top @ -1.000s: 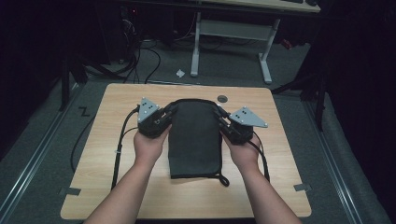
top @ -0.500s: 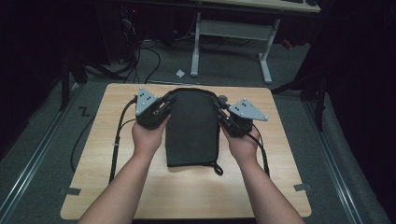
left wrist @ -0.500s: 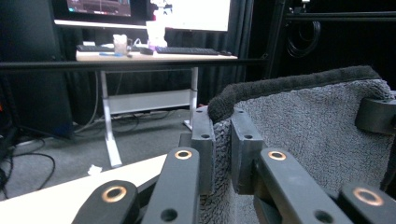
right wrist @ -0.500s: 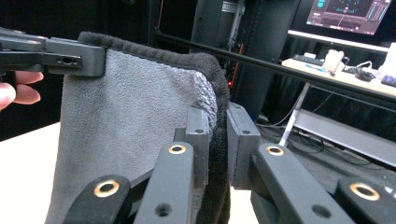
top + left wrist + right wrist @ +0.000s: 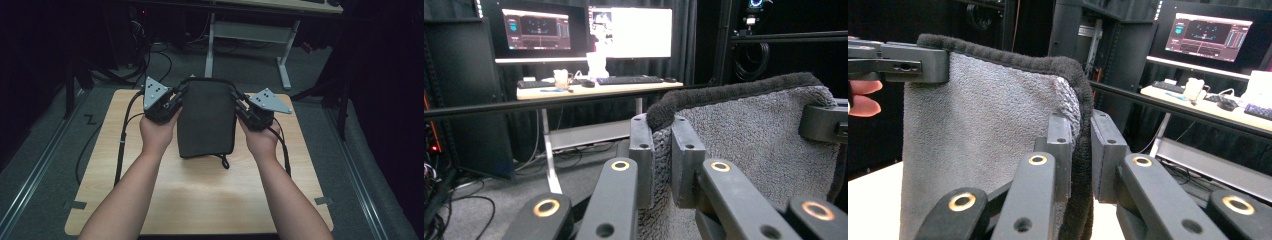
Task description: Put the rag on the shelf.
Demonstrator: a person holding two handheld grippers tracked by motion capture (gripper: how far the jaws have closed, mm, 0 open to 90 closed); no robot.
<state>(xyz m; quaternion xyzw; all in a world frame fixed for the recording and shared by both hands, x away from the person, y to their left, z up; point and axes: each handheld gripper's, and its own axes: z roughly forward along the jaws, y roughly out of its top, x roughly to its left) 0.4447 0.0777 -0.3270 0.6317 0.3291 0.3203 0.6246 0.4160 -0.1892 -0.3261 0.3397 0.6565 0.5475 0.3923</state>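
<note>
Your left tongs (image 5: 176, 101) and right tongs (image 5: 239, 106) each pinch a top corner of the grey towel (image 5: 206, 120), jaws clamped on its dark hemmed edge. Holding both corners apart keeps the cloth spread flat, hanging between your hands above the wooden counter (image 5: 200, 200), its lower hem clear of the surface, probably ready for folding.

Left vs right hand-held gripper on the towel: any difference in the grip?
The left hand-held gripper clamps the grey towel at its top left corner, the right hand-held gripper at its top right. In the high view the left sits slightly higher. Both are shut on the dark hem, holding the towel hanging above the table.
</note>
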